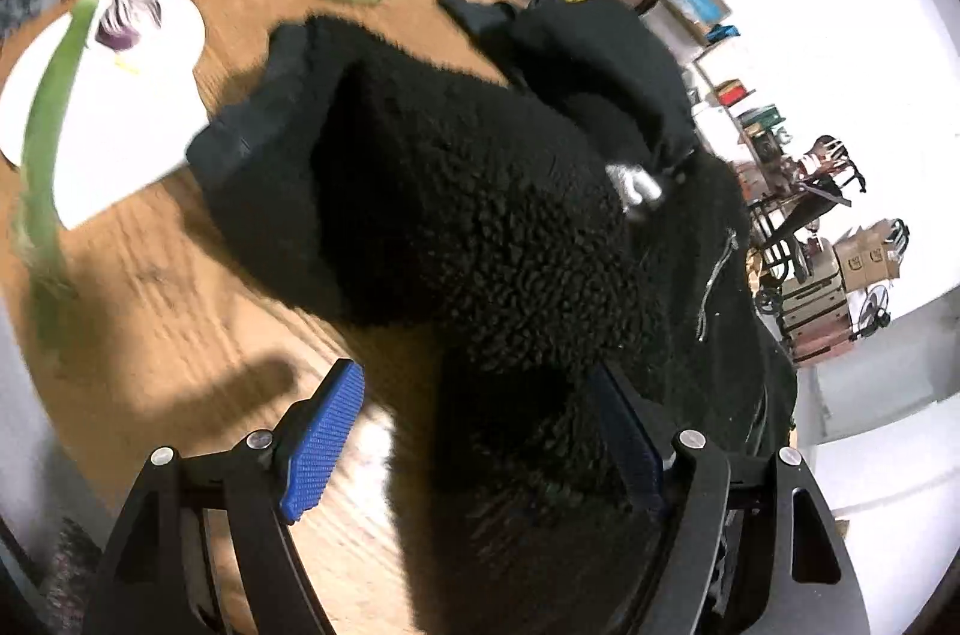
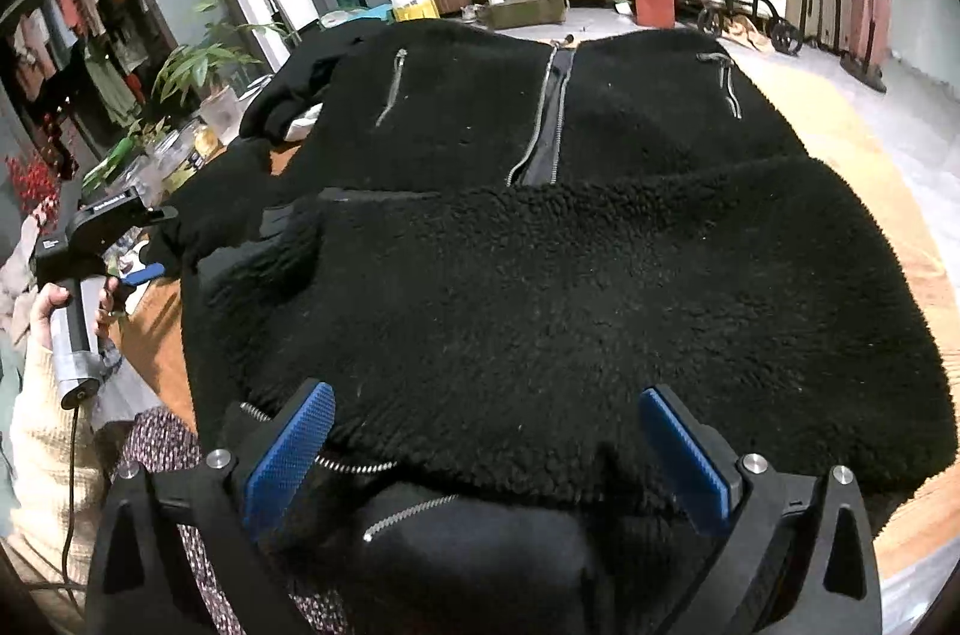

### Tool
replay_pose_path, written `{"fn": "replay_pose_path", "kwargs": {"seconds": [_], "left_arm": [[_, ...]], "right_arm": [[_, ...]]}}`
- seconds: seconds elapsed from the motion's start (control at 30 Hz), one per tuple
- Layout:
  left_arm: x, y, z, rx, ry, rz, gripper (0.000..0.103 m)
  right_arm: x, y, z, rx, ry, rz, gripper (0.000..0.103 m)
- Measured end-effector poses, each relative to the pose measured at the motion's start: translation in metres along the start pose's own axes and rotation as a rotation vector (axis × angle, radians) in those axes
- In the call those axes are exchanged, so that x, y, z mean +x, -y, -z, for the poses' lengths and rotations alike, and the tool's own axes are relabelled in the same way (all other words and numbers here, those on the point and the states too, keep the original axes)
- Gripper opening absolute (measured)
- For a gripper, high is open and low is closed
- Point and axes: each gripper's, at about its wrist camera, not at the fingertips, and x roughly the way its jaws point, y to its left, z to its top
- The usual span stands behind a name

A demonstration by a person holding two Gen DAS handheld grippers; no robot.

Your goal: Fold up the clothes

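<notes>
Blue pads of the right tool (image 2: 489,455) are sitting wide apart over the near edge of the fluffy black jacket (image 2: 540,287), which is lying spread on the wooden bench (image 2: 840,137). Its jaws are holding nothing, and the left tool (image 1: 474,446) is hanging wide and empty too. I think both should be pinching a thick bunch of edge before lifting, so the fold is coming over flat.

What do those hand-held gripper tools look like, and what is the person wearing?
Each hand-held gripper has a black frame with silver bolts and two fingers faced with blue, dotted pads. The right wrist view shows the left hand-held gripper as a black pistol-shaped body on a silvery handle, with a black cable hanging from its base. The person wears a cream knit sleeve.
</notes>
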Motion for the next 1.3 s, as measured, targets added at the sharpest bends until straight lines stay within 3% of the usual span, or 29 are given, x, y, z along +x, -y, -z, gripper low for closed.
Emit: {"fn": "replay_pose_path", "kwargs": {"seconds": [0.1, 0.13, 0.17, 0.2, 0.27, 0.33, 0.37, 0.5, 0.53, 0.6, 0.7, 0.77, 0.83, 0.97, 1.07, 1.17, 1.23, 1.3], "left_arm": [[0.018, 0.000, -0.004, -0.062, -0.012, 0.039, 0.077], [0.022, -0.001, -0.006, -0.088, 0.000, 0.055, 0.071], [0.019, 0.001, -0.007, -0.091, 0.024, 0.062, 0.042], [0.015, 0.005, -0.007, -0.092, 0.050, 0.068, 0.029], [0.009, 0.011, -0.008, -0.092, 0.103, 0.080, 0.019], [-0.008, 0.032, -0.005, -0.018, 0.164, 0.098, 0.017], [-0.019, 0.049, -0.002, 0.055, 0.202, 0.099, 0.016], [-0.083, 0.152, 0.050, 0.525, 0.356, 0.177, 0.016], [-0.090, 0.171, 0.069, 0.628, 0.360, 0.169, 0.016], [-0.101, 0.208, 0.110, 0.829, 0.358, 0.144, 0.016], [-0.070, 0.233, 0.152, 0.948, 0.190, 0.094, 0.016], [-0.034, 0.236, 0.170, 0.941, 0.094, 0.078, 0.019], [-0.005, 0.230, 0.177, 0.869, -0.015, 0.103, 0.024], [0.009, 0.211, 0.181, 0.713, -0.235, 0.237, 0.064], [-0.037, 0.191, 0.179, 0.693, -0.266, 0.382, 0.076], [-0.094, 0.160, 0.164, 0.729, -0.206, 0.466, 0.079], [-0.112, 0.132, 0.142, 0.695, -0.140, 0.353, 0.079], [-0.103, 0.098, 0.112, 0.559, -0.099, 0.156, 0.079]], "right_arm": [[0.006, 0.001, 0.000, 0.010, -0.013, -0.017, 0.103], [0.008, 0.001, 0.000, 0.012, -0.018, -0.021, 0.103], [0.010, 0.001, 0.000, 0.013, -0.024, -0.022, 0.103], [0.012, 0.001, 0.000, 0.015, -0.028, -0.022, 0.103], [0.011, 0.002, 0.001, 0.020, -0.025, -0.020, 0.103], [0.007, 0.005, 0.001, 0.033, -0.013, -0.024, 0.103], [0.005, 0.007, 0.001, 0.043, -0.007, -0.029, 0.103], [-0.009, 0.019, -0.001, 0.118, 0.010, -0.132, 0.103], [-0.013, 0.021, -0.002, 0.124, 0.022, -0.133, 0.103], [-0.023, 0.025, -0.005, 0.132, 0.057, -0.101, 0.103], [-0.033, 0.036, -0.009, 0.166, 0.093, -0.051, 0.103], [-0.038, 0.043, -0.010, 0.195, 0.104, -0.035, 0.103], [-0.041, 0.045, -0.010, 0.202, 0.103, -0.020, 0.103], [-0.045, 0.042, -0.011, 0.175, 0.087, 0.010, 0.103], [-0.045, 0.044, -0.011, 0.180, 0.091, 0.016, 0.103], [-0.037, 0.043, -0.014, 0.183, 0.071, 0.024, 0.103], [-0.028, 0.039, -0.016, 0.174, 0.049, 0.019, 0.103], [-0.020, 0.033, -0.018, 0.161, 0.031, 0.008, 0.103]]}}
